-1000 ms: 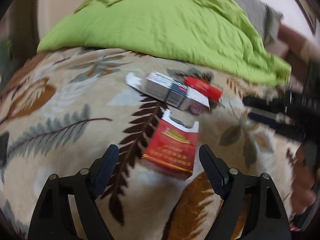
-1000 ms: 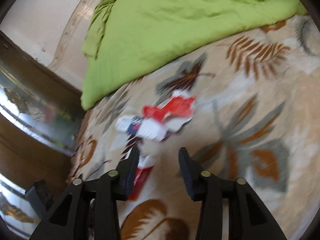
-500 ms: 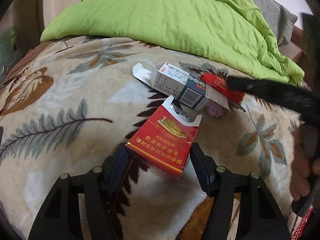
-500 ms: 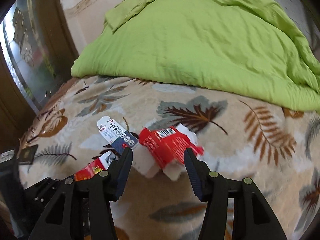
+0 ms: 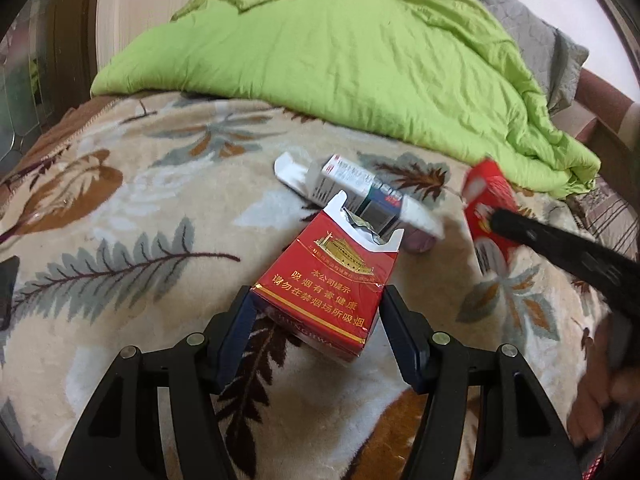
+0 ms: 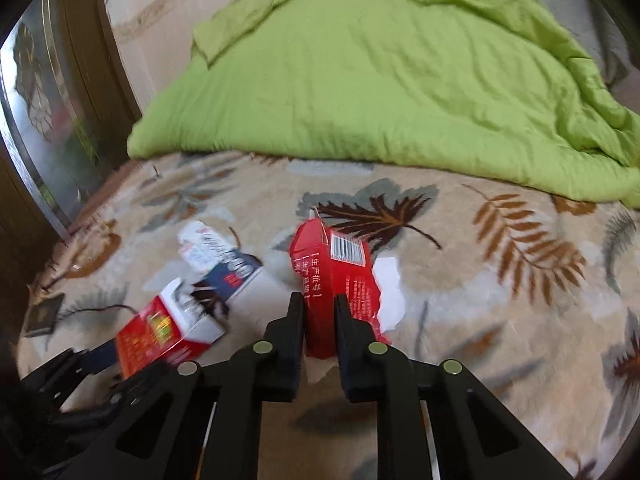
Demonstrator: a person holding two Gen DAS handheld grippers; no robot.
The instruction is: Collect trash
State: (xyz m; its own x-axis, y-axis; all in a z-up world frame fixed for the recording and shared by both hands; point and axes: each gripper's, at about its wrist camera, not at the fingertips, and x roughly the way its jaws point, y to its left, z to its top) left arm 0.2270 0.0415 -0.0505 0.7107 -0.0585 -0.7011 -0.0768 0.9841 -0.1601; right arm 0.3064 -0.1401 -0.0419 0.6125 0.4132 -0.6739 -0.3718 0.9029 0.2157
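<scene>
Three pieces of trash show on a soft leaf-print blanket (image 5: 120, 240), with a green quilt (image 5: 360, 60) bunched up behind them.

Far on the left, in the right wrist view, a small dark flat thing (image 6: 42, 316) lies on the blanket near its edge. Next comes the left gripper (image 5: 316, 316). Its two fingers press on both sides of a red cigarette pack (image 5: 328, 280) with gold writing. The pack has its top torn open and rests on the blanket. The fingers got closer in the last second and now hold the pack.

Just behind the pack lies a white and blue box (image 5: 356, 192), flat on the blanket, with one flap open.

To the right, the right gripper (image 6: 320, 312) has just snapped closed on a crumpled red box (image 6: 336, 280). That box is squeezed thin between the fingers. It sticks up and is tilted. A white torn flap (image 6: 390, 288) hangs off its right side. In the left wrist view the person's hand (image 5: 600, 408) shows at the right edge.
</scene>
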